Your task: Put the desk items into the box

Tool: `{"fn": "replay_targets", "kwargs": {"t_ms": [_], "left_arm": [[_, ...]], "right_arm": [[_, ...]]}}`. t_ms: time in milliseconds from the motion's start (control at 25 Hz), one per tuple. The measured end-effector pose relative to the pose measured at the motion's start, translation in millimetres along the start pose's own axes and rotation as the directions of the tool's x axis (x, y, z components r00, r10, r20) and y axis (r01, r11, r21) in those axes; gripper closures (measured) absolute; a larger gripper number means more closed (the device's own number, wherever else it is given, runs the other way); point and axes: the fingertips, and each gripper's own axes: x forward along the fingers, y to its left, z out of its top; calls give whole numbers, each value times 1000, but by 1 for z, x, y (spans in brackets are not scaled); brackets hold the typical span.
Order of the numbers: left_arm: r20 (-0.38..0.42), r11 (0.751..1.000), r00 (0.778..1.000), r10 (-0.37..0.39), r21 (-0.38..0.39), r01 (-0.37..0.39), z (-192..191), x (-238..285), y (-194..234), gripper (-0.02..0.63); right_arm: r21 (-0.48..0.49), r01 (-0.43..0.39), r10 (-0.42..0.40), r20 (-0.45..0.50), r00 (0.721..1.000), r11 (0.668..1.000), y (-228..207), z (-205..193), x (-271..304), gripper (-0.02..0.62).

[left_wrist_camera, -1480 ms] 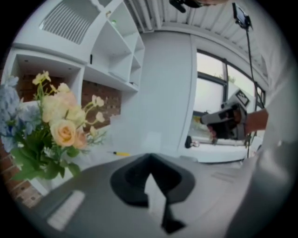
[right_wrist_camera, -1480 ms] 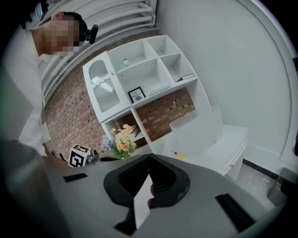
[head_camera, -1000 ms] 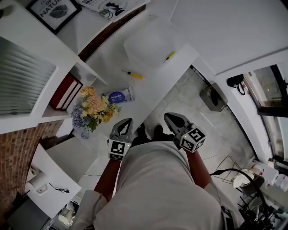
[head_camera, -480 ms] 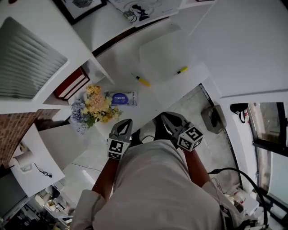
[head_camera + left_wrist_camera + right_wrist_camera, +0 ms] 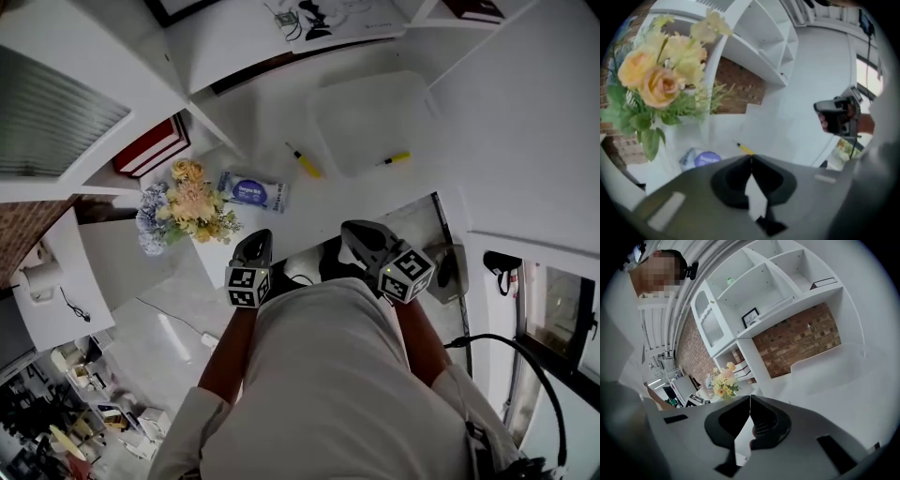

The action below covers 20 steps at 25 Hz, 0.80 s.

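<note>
The box (image 5: 375, 117) sat by the desk's (image 5: 272, 112) right front corner, one yellow pen (image 5: 396, 157) at its near rim. A second pen (image 5: 305, 165) and a wipes pack (image 5: 253, 192) lay outside. Left gripper (image 5: 255, 240) and right gripper (image 5: 356, 230) had jaws together, empty. The left gripper view caught that pen and pack, never the box.

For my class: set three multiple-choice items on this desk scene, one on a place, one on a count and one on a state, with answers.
1. Where does the wipes pack lie?
A on the floor
B beside the flowers
C on a shelf

2. How many yellow pens show in the head view?
A one
B two
C four

3. How do the left gripper jaws stand?
A shut, empty
B wide open
C shut on a pen

Answers:
1 B: the pack lies right next to the flowers.
2 B: one pen lies left of the box, and another at its near edge.
3 A: the tips meet with nothing between them.
</note>
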Motion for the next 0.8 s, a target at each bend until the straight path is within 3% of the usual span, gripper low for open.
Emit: {"fn": "replay_targets", "kwargs": {"t_ms": [120,320,480,640,800], "left_arm": [[-30,999,999,33,16,-33,-5,17,4,600],[-101,986,994,35,163,-18,-8,51,8,571],[-160,960,986,52,281,-5,-7,72,18,545],[-261,904,962,76,425,44,-14,96,23,502],[-366,820,922,125,561,112,-24,112,27,458]], "right_arm": [[-6,-30,30,-25,999,1000,-7,0,-2,595],[4,-54,54,-42,998,999,-16,1,-3,594],[29,-59,60,-45,997,998,-22,-5,-8,595],[46,-59,61,-48,997,997,-33,-10,-16,594],[48,-79,81,-46,996,996,-37,-10,-18,594]]}}
